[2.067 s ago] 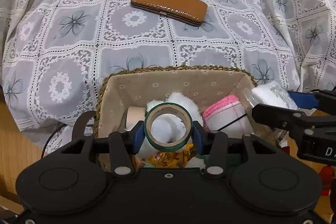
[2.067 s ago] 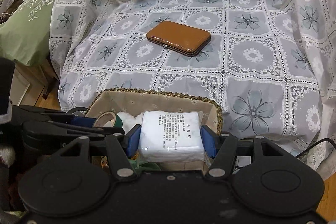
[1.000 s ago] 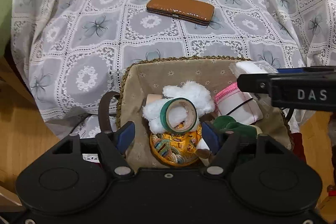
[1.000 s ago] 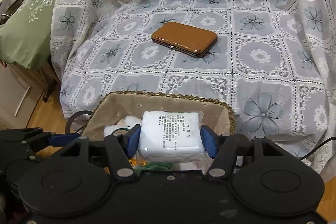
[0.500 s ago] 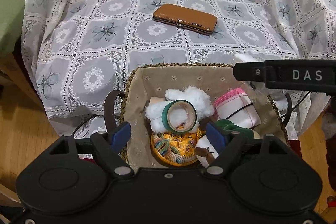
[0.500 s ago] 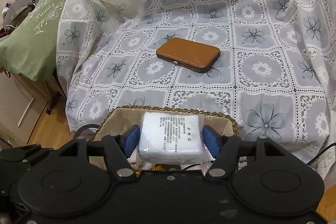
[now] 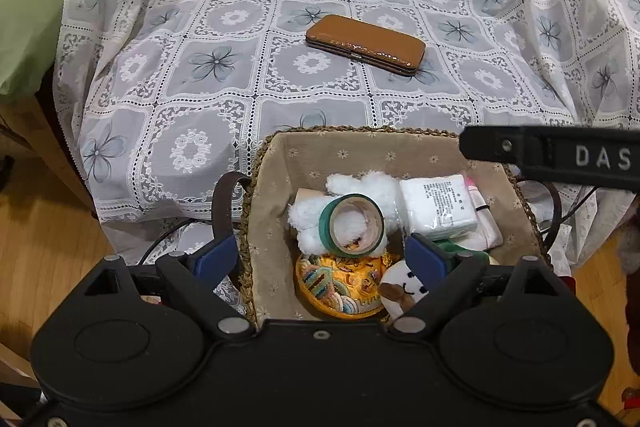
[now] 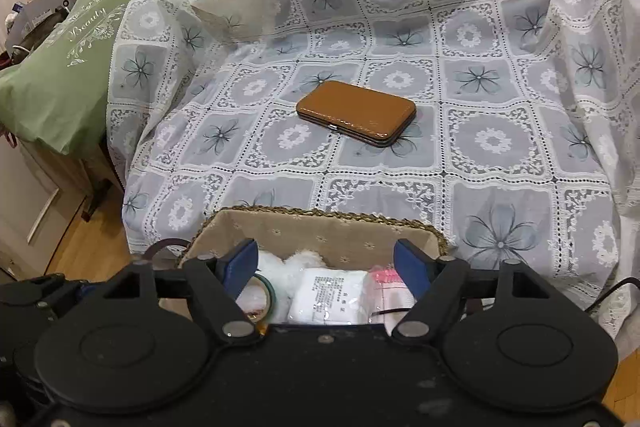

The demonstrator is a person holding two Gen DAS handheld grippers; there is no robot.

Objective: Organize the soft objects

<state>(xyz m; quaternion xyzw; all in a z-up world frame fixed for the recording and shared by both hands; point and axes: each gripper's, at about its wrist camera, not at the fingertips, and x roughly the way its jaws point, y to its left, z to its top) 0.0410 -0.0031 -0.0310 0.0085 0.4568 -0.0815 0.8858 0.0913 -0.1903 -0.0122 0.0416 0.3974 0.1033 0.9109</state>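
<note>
Left gripper (image 7: 322,259) spread wide, empty, above lined wicker basket (image 7: 256,187). Tape roll (image 7: 352,223) on white fluff (image 7: 360,187), wrapped gauze pack (image 7: 438,201) to its right, all inside basket. Right gripper (image 8: 326,263) likewise wide and empty. Straight ahead, well beyond basket rim: glossy brown case (image 8: 356,111), rigid, flat, long axis slanting left-to-right on lace cover (image 8: 500,147); seemingly nearer the right gripper.

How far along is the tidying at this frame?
Mostly done: the tape roll and the white wrapped pack lie in the basket with the plush items. Nothing is in hand; left gripper and right gripper are open. Only the brown case remains on the lace cover.
</note>
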